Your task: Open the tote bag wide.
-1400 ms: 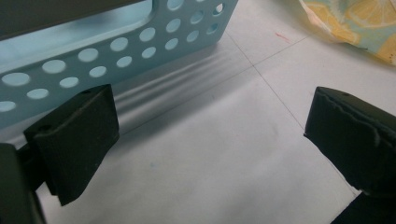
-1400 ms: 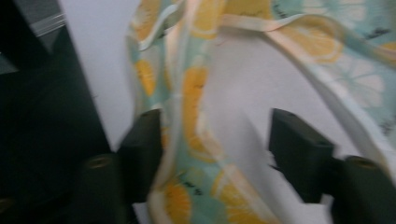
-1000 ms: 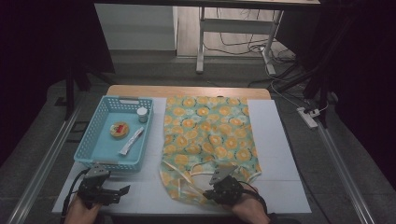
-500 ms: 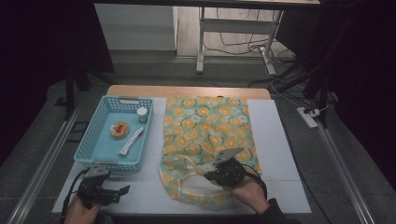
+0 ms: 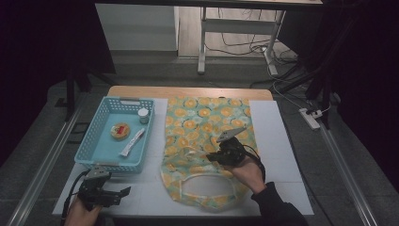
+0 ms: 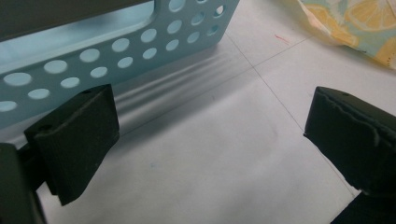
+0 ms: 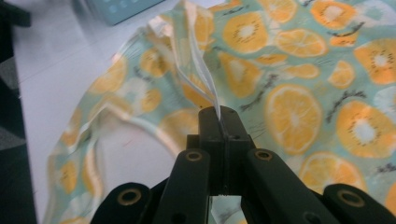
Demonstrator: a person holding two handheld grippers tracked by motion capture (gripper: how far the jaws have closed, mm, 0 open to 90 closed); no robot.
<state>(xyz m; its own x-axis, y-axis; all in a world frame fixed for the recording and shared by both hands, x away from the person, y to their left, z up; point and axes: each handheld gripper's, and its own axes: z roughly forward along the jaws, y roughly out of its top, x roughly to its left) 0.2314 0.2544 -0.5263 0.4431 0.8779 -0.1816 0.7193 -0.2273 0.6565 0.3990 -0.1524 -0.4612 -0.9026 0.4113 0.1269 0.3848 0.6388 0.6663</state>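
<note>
High view: the cloth (image 5: 207,141) lies mid-table, the right gripper (image 5: 225,155) pinching its edge near the centre; the basket (image 5: 89,150) sits at nine o'clock. Left gripper view: the left gripper (image 6: 210,154) is released, jaws wide over bare table (image 6: 210,186). Right gripper view: jaws clenched on a raised fold.

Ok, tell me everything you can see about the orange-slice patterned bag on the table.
The bag is thin, soft-looking fabric or plastic, pale green printed with orange slices, lying mostly flat on the white table right of the blue basket. Its loop handle lies at the near end. The right gripper, jaws shut, pinches a fold of its edge and lifts it into a ridge.
</note>
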